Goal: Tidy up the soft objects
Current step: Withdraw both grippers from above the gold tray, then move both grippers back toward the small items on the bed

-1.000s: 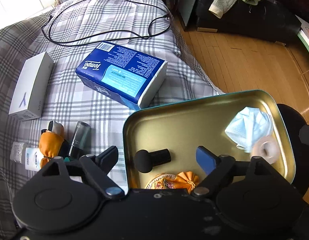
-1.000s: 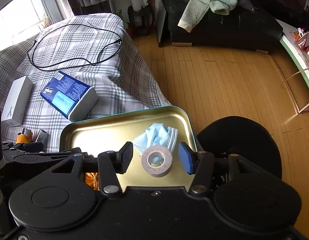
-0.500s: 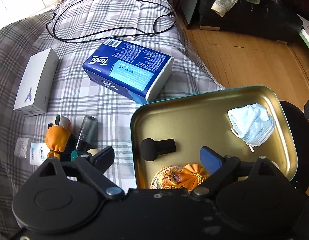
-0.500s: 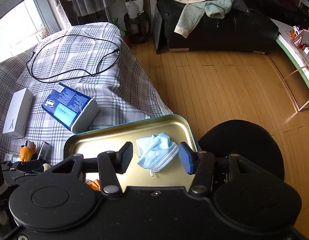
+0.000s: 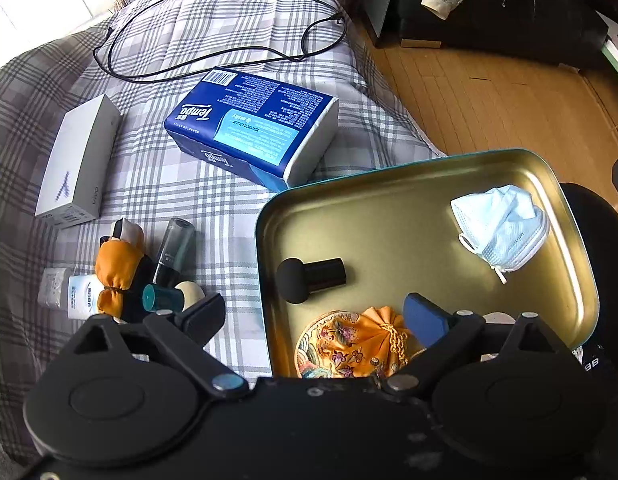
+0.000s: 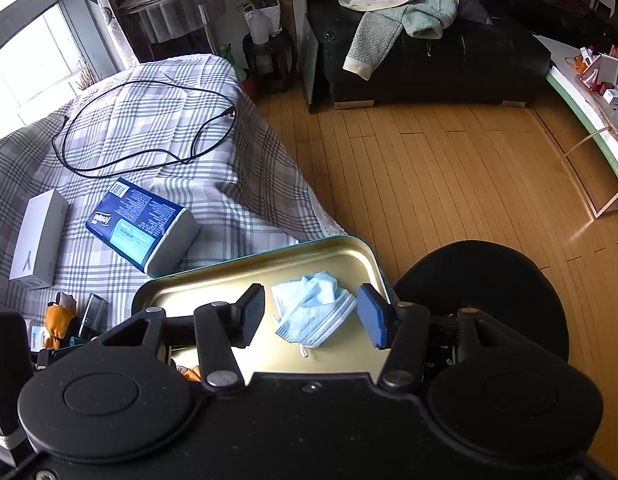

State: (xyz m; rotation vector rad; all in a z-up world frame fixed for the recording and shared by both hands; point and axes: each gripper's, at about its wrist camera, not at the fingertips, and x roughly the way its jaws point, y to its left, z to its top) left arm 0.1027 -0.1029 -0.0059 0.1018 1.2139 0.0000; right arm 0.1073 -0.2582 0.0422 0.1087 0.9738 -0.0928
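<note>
Now the left gripper [image 5: 315, 316] is spreading its jaws wider, empty, above the gold metal tray [image 5: 409, 204], where an orange embroidered pouch [image 5: 351, 346] is lying; the right gripper [image 6: 311, 314] is hovering part-open, pinching nothing, over the crumpled blue face mask [image 6: 313, 310].

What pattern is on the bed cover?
Grey and white plaid bed cover, clearest in the left wrist view.
</note>
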